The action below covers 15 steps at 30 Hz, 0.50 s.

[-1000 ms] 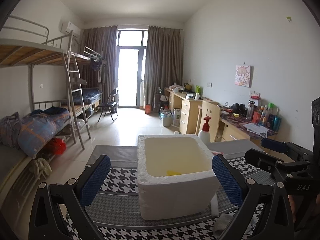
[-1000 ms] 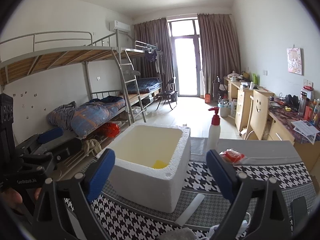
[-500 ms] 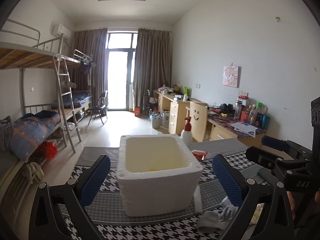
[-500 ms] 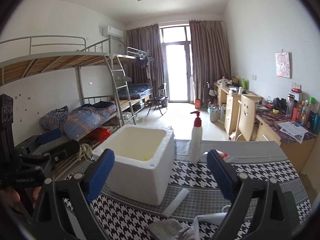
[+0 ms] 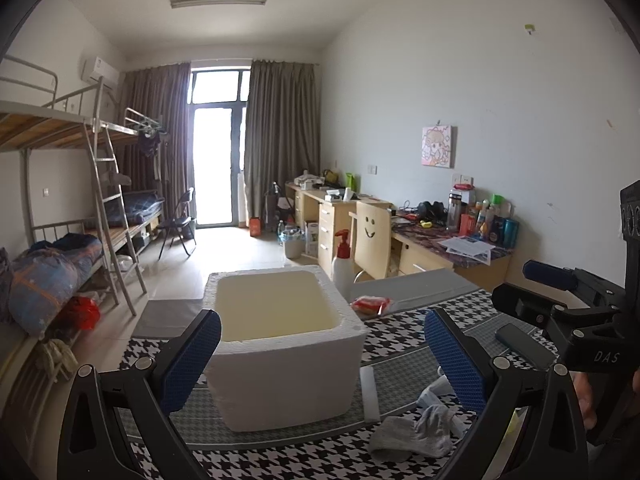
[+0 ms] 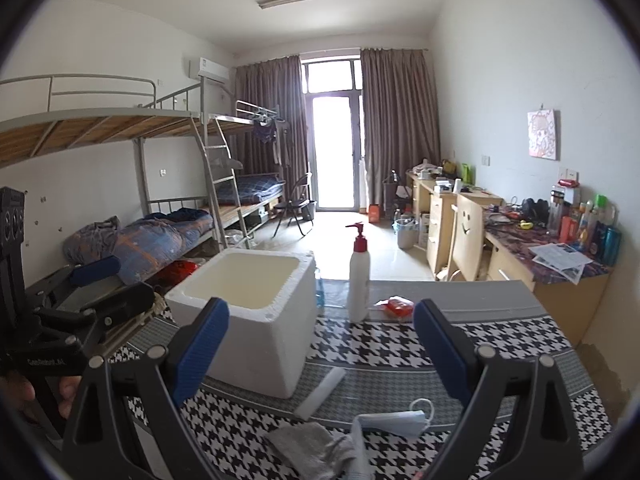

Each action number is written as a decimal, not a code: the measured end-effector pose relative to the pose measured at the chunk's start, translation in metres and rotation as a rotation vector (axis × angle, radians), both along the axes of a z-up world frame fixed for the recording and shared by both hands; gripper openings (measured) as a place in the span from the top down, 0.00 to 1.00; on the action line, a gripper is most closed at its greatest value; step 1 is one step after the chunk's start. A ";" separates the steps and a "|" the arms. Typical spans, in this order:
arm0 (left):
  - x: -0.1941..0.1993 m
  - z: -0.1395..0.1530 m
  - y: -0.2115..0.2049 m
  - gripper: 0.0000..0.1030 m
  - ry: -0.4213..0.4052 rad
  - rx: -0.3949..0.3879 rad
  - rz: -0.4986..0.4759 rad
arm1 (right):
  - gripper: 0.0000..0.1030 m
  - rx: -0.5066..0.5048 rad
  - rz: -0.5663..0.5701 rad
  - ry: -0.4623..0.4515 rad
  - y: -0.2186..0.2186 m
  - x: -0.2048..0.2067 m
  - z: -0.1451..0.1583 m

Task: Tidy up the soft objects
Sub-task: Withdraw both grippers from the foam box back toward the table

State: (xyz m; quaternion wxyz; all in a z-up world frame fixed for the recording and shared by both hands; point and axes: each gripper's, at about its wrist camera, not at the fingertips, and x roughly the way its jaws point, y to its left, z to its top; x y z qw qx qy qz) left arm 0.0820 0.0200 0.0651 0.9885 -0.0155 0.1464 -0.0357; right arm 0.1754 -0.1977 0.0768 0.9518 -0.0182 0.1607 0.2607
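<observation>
Two hand-held grippers hover above a table (image 6: 520, 344) covered in black-and-white houndstooth cloth. The left gripper (image 5: 320, 364) has its blue-padded jaws spread wide with nothing between them, and the right gripper (image 6: 320, 348) likewise holds its jaws wide apart and empty.

Nearest the cameras, a crumpled gray cloth (image 5: 412, 434) lies on the table at the near edge, with a pale blue face mask (image 6: 394, 420) just beside it, its ear loop curling upward. A small white strip (image 6: 322, 394) lies flat on the cloth between these soft items and a white foam box (image 5: 280, 344). The box stands upright and open-topped at the middle of the table; its cream-coloured interior shows, though the bottom is hidden from both views. A dark phone (image 5: 520, 344) rests on the table to the right in the left wrist view.

Behind the box, a white pump bottle (image 6: 359, 276) with a red nozzle stands upright, and a red packet (image 6: 397, 306) lies just beside it near the table's far gray strip.

Beyond the table, metal bunk beds (image 6: 160, 168) with bundled blue bedding line the left wall. Wooden desks (image 5: 440, 248) crowded with bottles and papers run along the right wall. A folding chair (image 5: 180, 224) stands near the curtained glass door (image 6: 332, 136) at the far end.
</observation>
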 end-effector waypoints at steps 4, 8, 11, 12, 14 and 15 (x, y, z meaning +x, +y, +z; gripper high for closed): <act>-0.003 -0.003 -0.003 0.01 -0.004 0.001 -0.017 | 0.07 -0.007 -0.013 0.000 -0.004 -0.003 -0.002; -0.002 -0.006 -0.005 0.01 0.004 0.008 -0.034 | 0.07 -0.015 -0.036 -0.004 -0.009 -0.005 -0.004; -0.002 -0.007 -0.006 0.01 0.005 -0.005 -0.044 | 0.07 -0.029 -0.057 -0.006 -0.012 -0.007 -0.006; -0.002 -0.008 -0.006 0.01 0.004 -0.007 -0.048 | 0.07 -0.030 -0.060 -0.007 -0.013 -0.008 -0.007; -0.003 -0.011 -0.007 0.01 0.002 -0.006 -0.052 | 0.07 -0.033 -0.065 -0.006 -0.015 -0.011 -0.010; -0.003 -0.011 -0.007 0.01 0.001 -0.007 -0.055 | 0.07 -0.033 -0.069 -0.005 -0.016 -0.012 -0.011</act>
